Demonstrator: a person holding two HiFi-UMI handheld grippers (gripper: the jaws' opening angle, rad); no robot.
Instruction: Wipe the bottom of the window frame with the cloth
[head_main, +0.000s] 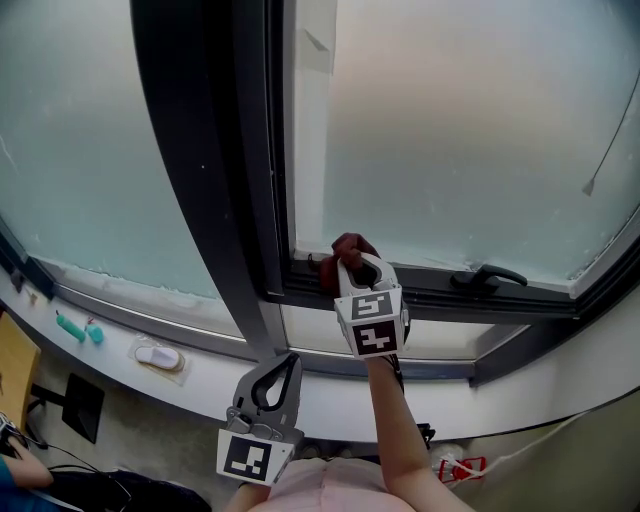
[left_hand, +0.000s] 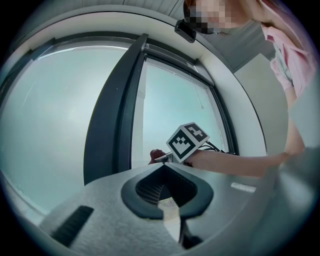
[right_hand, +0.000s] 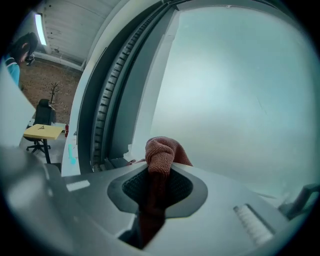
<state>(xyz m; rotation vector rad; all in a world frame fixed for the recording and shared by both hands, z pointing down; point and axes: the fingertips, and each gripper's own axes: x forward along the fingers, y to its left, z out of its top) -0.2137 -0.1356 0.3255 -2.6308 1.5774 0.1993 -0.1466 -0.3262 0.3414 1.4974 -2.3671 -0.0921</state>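
Note:
My right gripper (head_main: 348, 262) is shut on a reddish-brown cloth (head_main: 349, 246), pressed against the dark bottom rail of the window frame (head_main: 430, 290) close to the vertical mullion (head_main: 215, 170). In the right gripper view the cloth (right_hand: 160, 154) bulges out past the jaws, right at the frosted pane. My left gripper (head_main: 278, 372) hangs lower, below the sill, its jaws shut with nothing between them. From the left gripper view I see the right gripper's marker cube (left_hand: 187, 141) and the forearm behind it.
A black window handle (head_main: 488, 275) lies on the frame to the right of the cloth. On the white sill at the left rest a teal item (head_main: 70, 326) and a white object in a clear wrapper (head_main: 159, 356). A red-and-white item (head_main: 462, 466) lies on the floor below.

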